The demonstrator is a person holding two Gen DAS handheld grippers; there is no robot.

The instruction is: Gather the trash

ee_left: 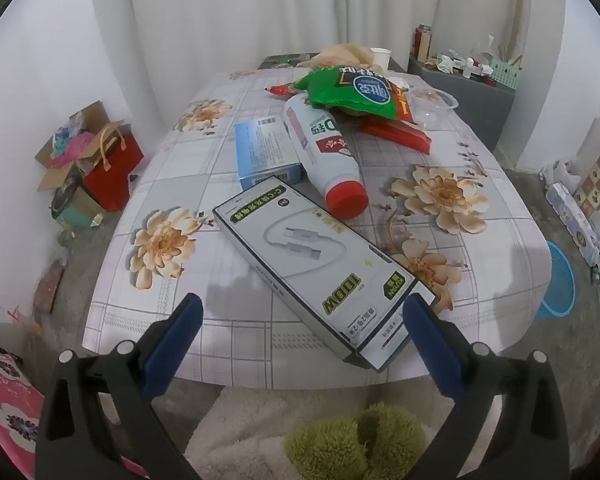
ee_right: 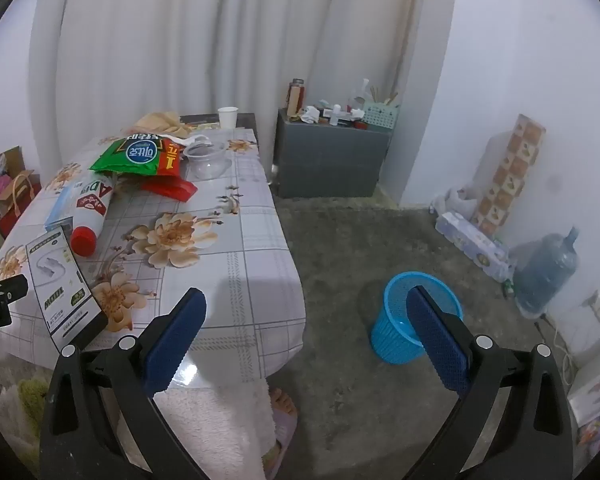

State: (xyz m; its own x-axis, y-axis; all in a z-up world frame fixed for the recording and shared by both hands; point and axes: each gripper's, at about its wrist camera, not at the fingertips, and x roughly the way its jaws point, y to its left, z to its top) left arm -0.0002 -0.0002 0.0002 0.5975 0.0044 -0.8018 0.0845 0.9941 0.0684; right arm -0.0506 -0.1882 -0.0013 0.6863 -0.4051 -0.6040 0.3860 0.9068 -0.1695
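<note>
Left wrist view: our left gripper (ee_left: 300,320) hangs spread wide and empty over the near edge of the table (ee_left: 236,332). The cable box (ee_left: 320,268) lies flat just ahead, its near end between the blue pads without touching them, and its long axis runs slantwise from there up and away to the left. Our right gripper (ee_right: 306,314), likewise spread and empty, sits off that table edge toward the blue bin (ee_right: 400,340), so we judge the left nearer.
</note>
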